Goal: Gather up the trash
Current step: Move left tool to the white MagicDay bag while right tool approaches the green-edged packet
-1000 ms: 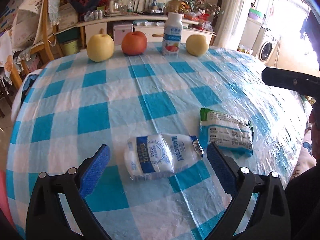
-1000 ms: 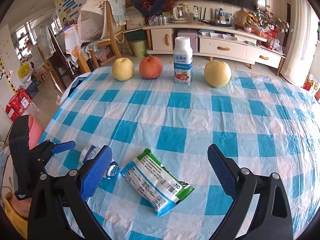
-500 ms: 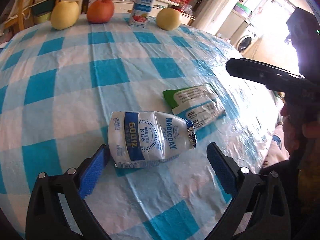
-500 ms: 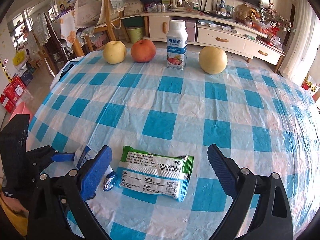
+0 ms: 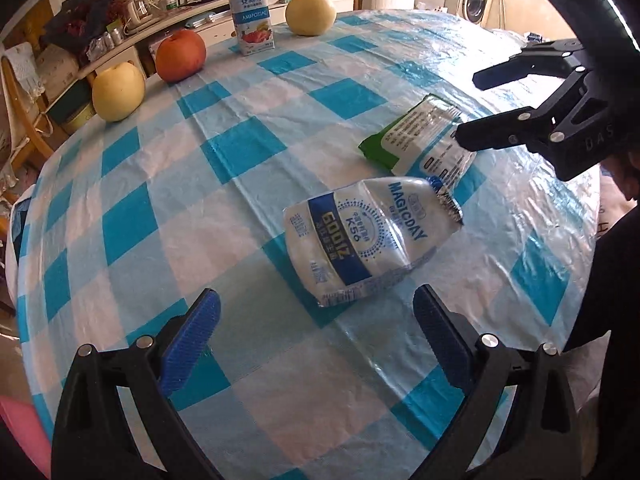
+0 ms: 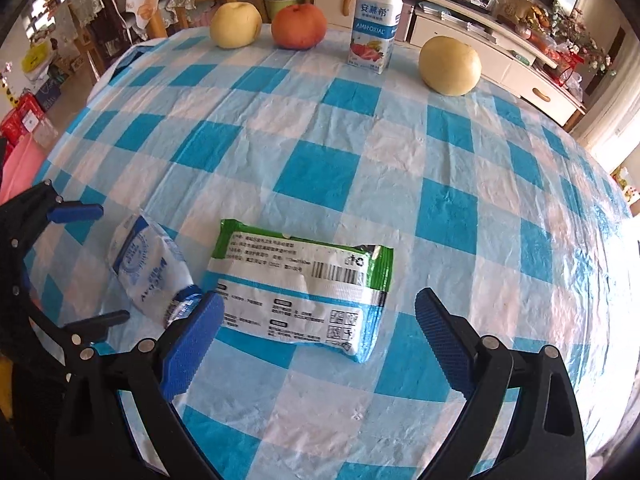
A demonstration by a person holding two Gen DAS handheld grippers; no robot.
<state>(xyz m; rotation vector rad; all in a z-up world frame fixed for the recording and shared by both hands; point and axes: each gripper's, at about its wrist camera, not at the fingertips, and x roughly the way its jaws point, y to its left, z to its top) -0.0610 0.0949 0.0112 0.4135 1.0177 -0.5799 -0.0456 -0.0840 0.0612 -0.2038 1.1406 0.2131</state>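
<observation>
Blue-and-white checked cloth covers the round surface (image 5: 240, 168). Left wrist view: the left claw (image 5: 316, 332) gapes wide and holds nothing; the white-and-blue pouch (image 5: 368, 236) lies just beyond its pads. Past the pouch lies the green-edged wrapper (image 5: 420, 140), with the right claw (image 5: 472, 108) spread over it. Right wrist view: the right claw (image 6: 320, 332) stands wide and empty, the wrapper (image 6: 300, 288) lying flat between and ahead of its pads, the pouch (image 6: 148, 264) just left of the wrapper.
</observation>
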